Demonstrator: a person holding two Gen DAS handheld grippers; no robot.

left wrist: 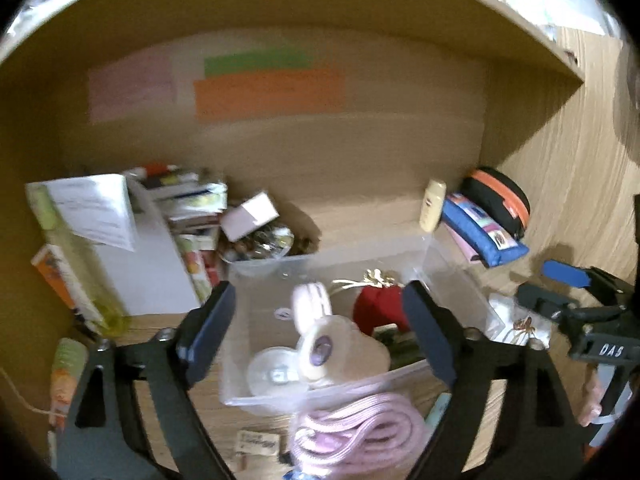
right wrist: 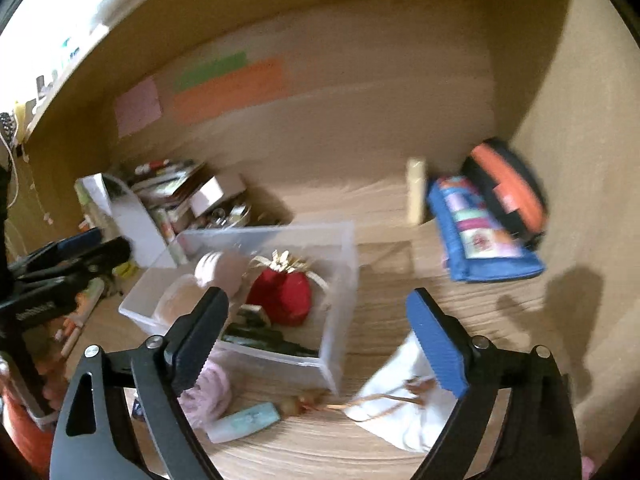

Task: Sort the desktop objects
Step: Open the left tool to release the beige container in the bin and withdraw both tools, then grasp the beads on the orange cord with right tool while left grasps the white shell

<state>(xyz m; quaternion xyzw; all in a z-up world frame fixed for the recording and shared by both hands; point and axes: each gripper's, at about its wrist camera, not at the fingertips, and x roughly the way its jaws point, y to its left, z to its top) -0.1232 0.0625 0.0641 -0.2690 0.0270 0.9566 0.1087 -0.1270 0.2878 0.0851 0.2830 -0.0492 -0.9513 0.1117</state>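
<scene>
A clear plastic box (left wrist: 400, 248) stands on the wooden desk and holds a red pouch (left wrist: 380, 308), a white tape roll (left wrist: 320, 346) and a pale pink round thing (left wrist: 310, 304). My left gripper (left wrist: 320, 300) hovers over the box's near side, open, with nothing held. A coiled pink cord (left wrist: 356, 432) lies in front of the box. My right gripper (right wrist: 318, 304) is open and empty too, to the right of the box (right wrist: 344, 248). Under its right finger lies a white drawstring bag (right wrist: 400, 400). A light blue tube (right wrist: 248, 420) rests by the pink cord (right wrist: 208, 392).
A blue pencil case (left wrist: 480, 232), a black and orange case (left wrist: 500, 196) and a cream bottle (left wrist: 432, 204) sit at the back right. Books and papers (left wrist: 120, 240) pile up at the left. A shelf (left wrist: 520, 32) overhangs the desk. Coloured notes (left wrist: 268, 92) are on the back wall.
</scene>
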